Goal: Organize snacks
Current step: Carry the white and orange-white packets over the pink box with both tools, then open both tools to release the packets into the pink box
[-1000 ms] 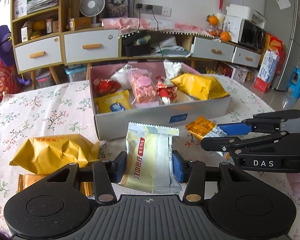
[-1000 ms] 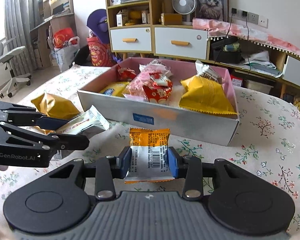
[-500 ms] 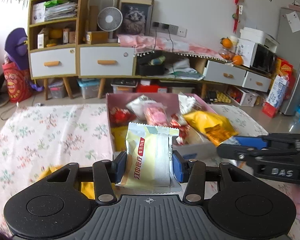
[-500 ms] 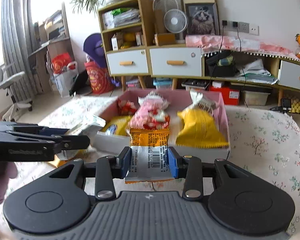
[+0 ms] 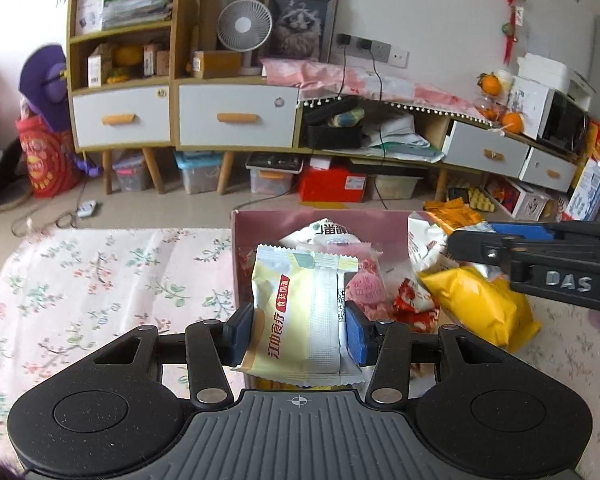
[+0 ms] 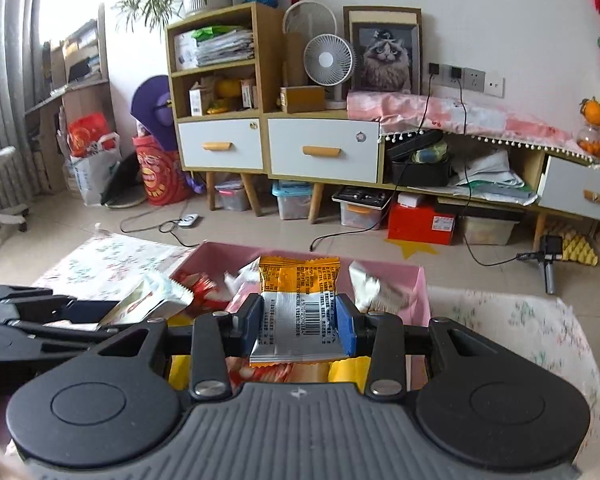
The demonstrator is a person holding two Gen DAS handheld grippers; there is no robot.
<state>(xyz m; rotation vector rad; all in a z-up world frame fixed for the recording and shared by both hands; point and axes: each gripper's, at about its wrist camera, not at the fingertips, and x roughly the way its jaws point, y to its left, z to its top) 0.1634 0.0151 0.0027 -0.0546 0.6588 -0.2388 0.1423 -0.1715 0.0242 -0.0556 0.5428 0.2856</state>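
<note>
My left gripper (image 5: 298,328) is shut on a pale yellow snack packet (image 5: 300,316) and holds it above the near left part of the pink-lined snack box (image 5: 300,220). My right gripper (image 6: 298,326) is shut on an orange and silver snack packet (image 6: 298,304) above the same box (image 6: 416,280). The box holds a yellow bag (image 5: 480,308), a pink packet (image 5: 364,288), red packets (image 5: 414,304) and a white packet (image 5: 328,232). The right gripper shows in the left wrist view (image 5: 540,256), and the left gripper in the right wrist view (image 6: 40,320).
The box stands on a floral tablecloth (image 5: 100,280) that spreads left and right (image 6: 540,332) of it. Beyond the table's far edge are the floor, a drawer cabinet (image 5: 180,116), a fan (image 5: 244,28) and storage boxes.
Both grippers have risen and moved forward with their packets, from low over the table in front of the box to above the box's inside.
</note>
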